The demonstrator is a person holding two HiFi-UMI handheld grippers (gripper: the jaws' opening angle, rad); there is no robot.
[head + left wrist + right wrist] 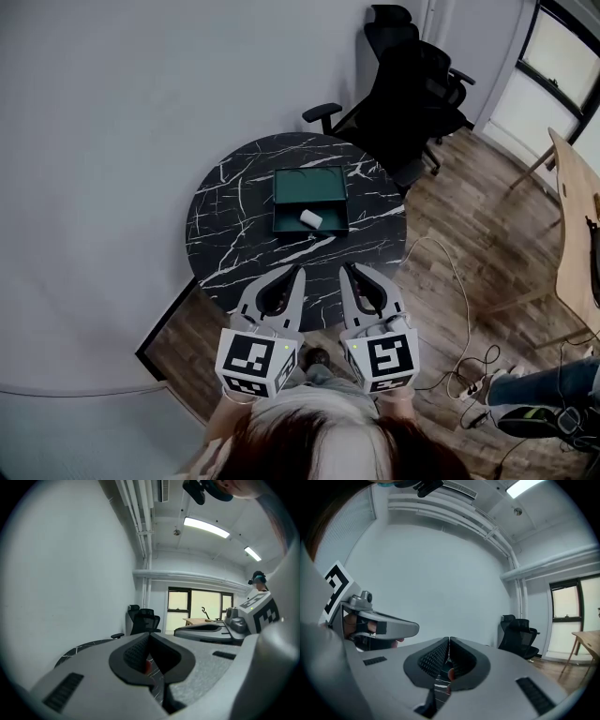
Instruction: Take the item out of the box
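Judging by how things lay, the task had barely begun: the small white item [310, 218] sat inside the green box [310, 186], near its front wall, and nothing had touched it. The box stood near the middle of the round black marble table [225, 208]. The left gripper [299, 271] and the right gripper [345, 268] hovered side by side over the table's near edge, well short of the box, each with its jaws pressed together and nothing between them. What remained, then, was the whole job: reach forward, open a pair of jaws, close on the item and lift it clear of the box walls. Nothing stood on the table between grippers and box. Black office chairs [405, 80] stood behind the table, a wooden desk [574, 220] off to the right, and cables [461, 314] trailed across the wooden floor, all clear of the path.
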